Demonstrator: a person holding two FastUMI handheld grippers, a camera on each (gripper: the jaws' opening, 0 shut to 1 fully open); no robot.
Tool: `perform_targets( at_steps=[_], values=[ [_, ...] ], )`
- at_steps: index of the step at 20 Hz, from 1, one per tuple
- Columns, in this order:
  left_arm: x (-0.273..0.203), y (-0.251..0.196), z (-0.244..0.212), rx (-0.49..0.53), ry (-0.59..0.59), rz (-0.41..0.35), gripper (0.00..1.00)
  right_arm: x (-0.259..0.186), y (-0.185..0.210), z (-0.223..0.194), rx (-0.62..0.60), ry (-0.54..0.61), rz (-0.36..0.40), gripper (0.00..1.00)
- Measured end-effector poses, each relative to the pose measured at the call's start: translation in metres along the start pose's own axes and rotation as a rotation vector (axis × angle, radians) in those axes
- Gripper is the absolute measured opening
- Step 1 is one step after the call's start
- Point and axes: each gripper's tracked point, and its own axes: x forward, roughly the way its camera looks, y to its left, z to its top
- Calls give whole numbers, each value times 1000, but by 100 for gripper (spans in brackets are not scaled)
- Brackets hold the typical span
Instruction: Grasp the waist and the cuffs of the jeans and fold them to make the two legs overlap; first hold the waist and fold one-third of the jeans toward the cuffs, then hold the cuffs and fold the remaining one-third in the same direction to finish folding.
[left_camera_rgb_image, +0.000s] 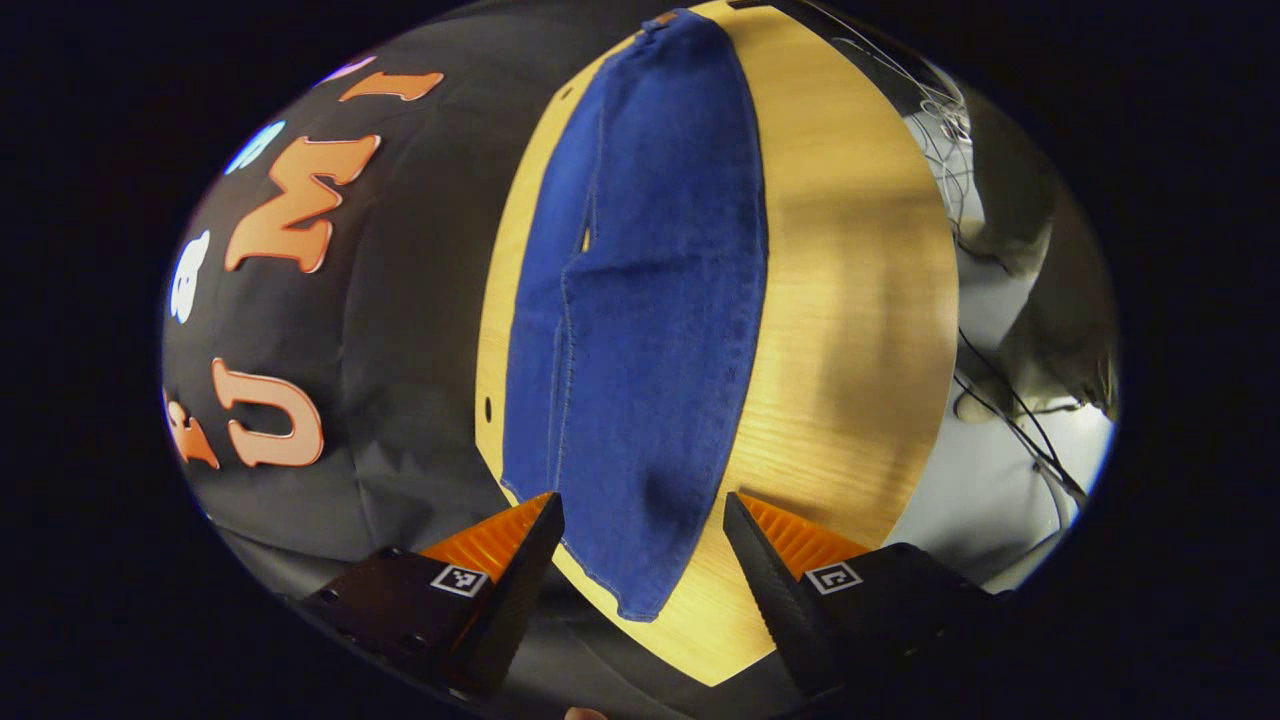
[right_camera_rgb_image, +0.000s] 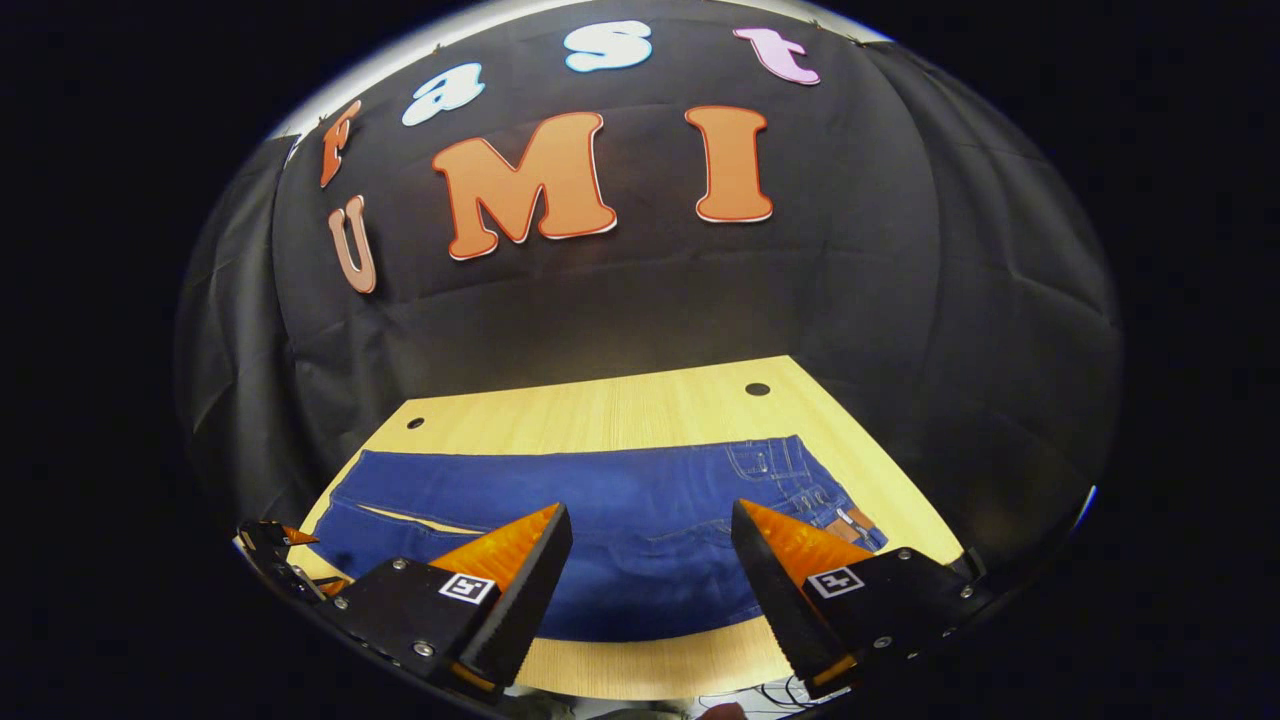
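Overhead, left tool (left_camera_rgb_image: 643, 520) gaping, empty, right tool (right_camera_rgb_image: 650, 525) likewise, jeans (right_camera_rgb_image: 600, 510) flat on table (right_camera_rgb_image: 620, 410)

Dark blue jeans (right_camera_rgb_image: 620, 500) with lighter stitching lie on a pale, wood-grained table (right_camera_rgb_image: 620, 410).

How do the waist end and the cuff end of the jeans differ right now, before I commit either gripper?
The waist end shows pockets and a tan patch; the cuff end is plain denim with a stitched hem. The waist end is wider; the cuff end narrows. The left gripper hangs open over the cuff end; the right gripper is open above the jeans' middle, beside the waist end. Both ends lie flat on the wooden table, ungrasped.
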Motion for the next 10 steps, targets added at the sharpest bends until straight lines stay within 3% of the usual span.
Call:
perform_targets(
  at_steps=[7, 8, 10],
  values=[
    [24, 1, -5, 78, 35, -21, 100, 4, -5, 0, 0, 10, -20, 98],
    [28, 4, -6, 78, 36, -19, 95, 6, -6, -1, 2, 13, -23, 98],
    [34, 10, -5, 56, 38, -21, 94, 9, -8, -2, 11, 27, -26, 98]
  ],
)
